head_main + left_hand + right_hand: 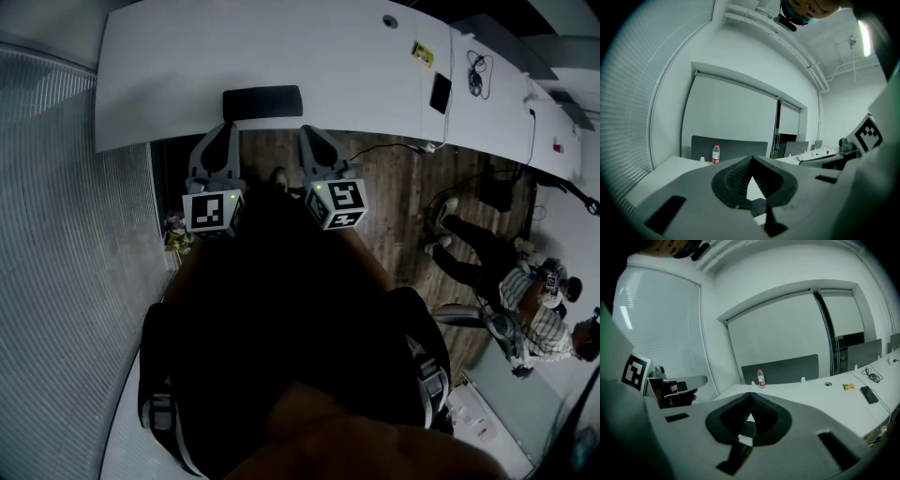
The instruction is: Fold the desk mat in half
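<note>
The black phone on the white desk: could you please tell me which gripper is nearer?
Right. The right gripper is at the desk edge, with the phone further to its right; the left gripper is farther left, at the other end of the desk mat.

The desk (281, 52) is plain white. At its near edge lies the desk mat (262, 101), flat black with no pattern. The left gripper (227, 127) and right gripper (308, 131) have grey bodies and black ribbed pads; each carries a white cube printed with black square markers, and a small green light shows on each. Toward the desk's right end sit a yellow card (423, 53) and a black phone (440, 92). At the far edge a clear bottle (761, 378) has a red cap and red label, in front of a dark grey partition (787, 367). The floor (394, 187) is brown wood planks. The blinds (661, 329) are white with fine horizontal lines.
</note>
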Tool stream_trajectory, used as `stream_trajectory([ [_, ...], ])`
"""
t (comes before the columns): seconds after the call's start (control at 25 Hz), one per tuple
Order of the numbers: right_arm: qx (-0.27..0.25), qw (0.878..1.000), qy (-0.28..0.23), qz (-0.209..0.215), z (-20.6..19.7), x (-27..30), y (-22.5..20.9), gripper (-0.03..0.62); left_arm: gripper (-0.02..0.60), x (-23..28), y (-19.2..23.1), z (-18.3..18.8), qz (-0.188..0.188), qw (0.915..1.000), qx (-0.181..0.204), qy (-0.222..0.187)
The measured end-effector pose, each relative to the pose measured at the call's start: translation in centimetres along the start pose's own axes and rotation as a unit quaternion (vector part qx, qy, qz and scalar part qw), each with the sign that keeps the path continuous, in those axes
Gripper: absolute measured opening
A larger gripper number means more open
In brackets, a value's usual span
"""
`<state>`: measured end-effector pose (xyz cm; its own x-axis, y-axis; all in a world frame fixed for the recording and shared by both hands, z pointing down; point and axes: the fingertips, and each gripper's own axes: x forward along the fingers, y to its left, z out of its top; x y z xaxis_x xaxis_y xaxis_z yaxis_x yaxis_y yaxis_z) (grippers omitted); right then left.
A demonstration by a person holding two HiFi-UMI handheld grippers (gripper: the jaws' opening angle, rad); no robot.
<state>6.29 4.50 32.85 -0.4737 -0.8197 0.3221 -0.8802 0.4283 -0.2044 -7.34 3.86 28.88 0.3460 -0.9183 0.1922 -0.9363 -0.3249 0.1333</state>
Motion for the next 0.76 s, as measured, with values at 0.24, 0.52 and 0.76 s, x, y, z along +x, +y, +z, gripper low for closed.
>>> stream_trajectory([
  [0.24,0.004,1.000,-0.003,0.005,-0.08,-0.18,0.15,0.000,0.005,-0.33,-0.26,0.01,0.001,1.0000,-0.006,0.003],
  [0.52,0.006,1.000,-0.007,0.014,-0.41,-0.49,0.48,0.000,0.005,-0.78,-0.53,-0.55,-0.004,1.0000,0.000,0.008],
  [0.76,0.015,1.000,-0.003,0.018,-0.17,-0.72,0.86,0.000,0.005,-0.93,-0.76,0.03,-0.001,0.9999,-0.010,0.002],
])
